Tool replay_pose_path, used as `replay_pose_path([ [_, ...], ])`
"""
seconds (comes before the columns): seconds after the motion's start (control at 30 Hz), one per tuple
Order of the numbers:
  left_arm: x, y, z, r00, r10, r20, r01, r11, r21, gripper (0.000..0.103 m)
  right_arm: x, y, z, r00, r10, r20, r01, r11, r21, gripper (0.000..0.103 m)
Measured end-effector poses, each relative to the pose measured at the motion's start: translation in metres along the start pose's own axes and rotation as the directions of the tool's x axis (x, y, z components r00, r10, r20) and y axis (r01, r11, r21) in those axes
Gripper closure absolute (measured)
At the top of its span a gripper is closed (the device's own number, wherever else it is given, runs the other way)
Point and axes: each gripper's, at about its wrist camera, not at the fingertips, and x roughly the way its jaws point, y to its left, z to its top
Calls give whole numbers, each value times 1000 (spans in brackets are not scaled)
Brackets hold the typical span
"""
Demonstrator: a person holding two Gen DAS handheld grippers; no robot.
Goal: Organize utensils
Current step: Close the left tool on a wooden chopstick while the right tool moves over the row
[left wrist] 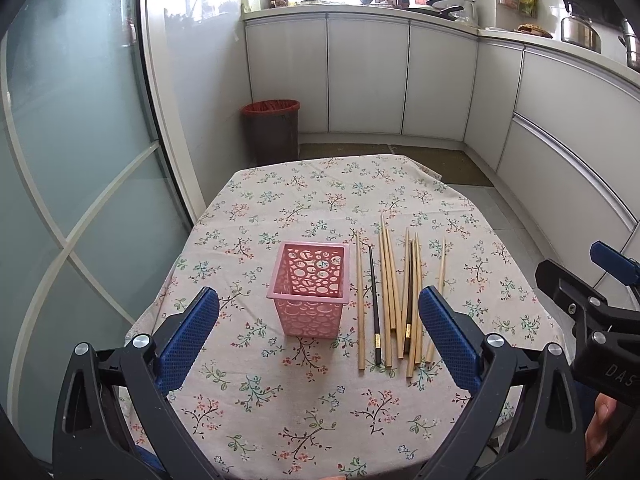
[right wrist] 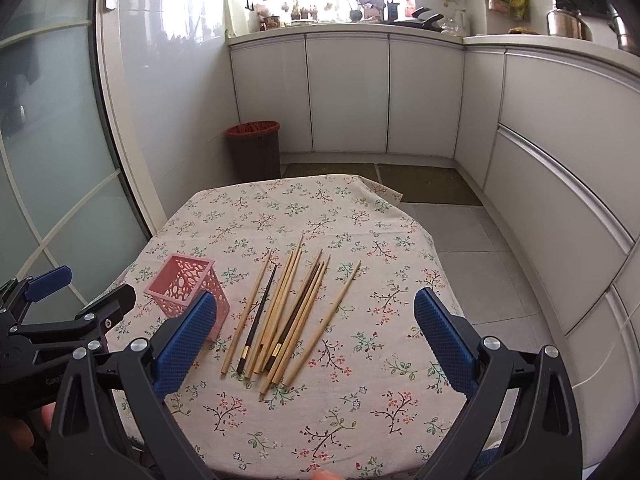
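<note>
A pink perforated square holder [left wrist: 309, 288] [right wrist: 185, 286] stands upright on the floral tablecloth [left wrist: 280, 208] [right wrist: 360, 392]. Right of it lie several bamboo chopsticks [left wrist: 390, 292] [right wrist: 286, 312] and two dark ones [left wrist: 375, 312] [right wrist: 256, 320], loosely side by side. My left gripper [left wrist: 319, 334] hovers open above the table's near side, with the holder and chopsticks beyond its blue pads. My right gripper [right wrist: 316, 340] is open too, nothing between its fingers, the chopsticks ahead of it. Each gripper shows at the edge of the other's view.
A dark bin with a red liner [left wrist: 272, 130] [right wrist: 254, 148] stands on the floor beyond the table. White cabinets [left wrist: 368, 76] wrap the back and right. A glass sliding door [left wrist: 60, 160] is at the left. A person's fingers [left wrist: 600, 420] show at the frame edges.
</note>
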Motion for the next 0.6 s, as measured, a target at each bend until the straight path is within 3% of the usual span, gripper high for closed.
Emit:
replay_pose_path([
  [0.2, 13, -4, 4, 998, -47, -50, 46, 999, -13, 7, 36, -25, 3, 995, -3, -95, 9, 998, 54, 7],
  [0.33, 28, -16, 19, 988, -117, -104, 116, 993, -12, 8, 75, -62, 5, 979, 52, -195, -12, 980, 197, 7],
  [0.5, 59, -43, 36, 952, -222, -210, 225, 974, -12, 11, 120, -98, 8, 957, 103, -271, -17, 953, 302, 7],
  [0.57, 74, -54, 39, 937, -246, -248, 251, 968, -13, 17, 144, -115, 9, 940, 136, -312, -16, 933, 358, 12],
  [0.6, 82, -59, 41, 926, -258, -274, 263, 965, -20, 19, 155, -123, 8, 930, 150, -334, -11, 923, 385, 20],
])
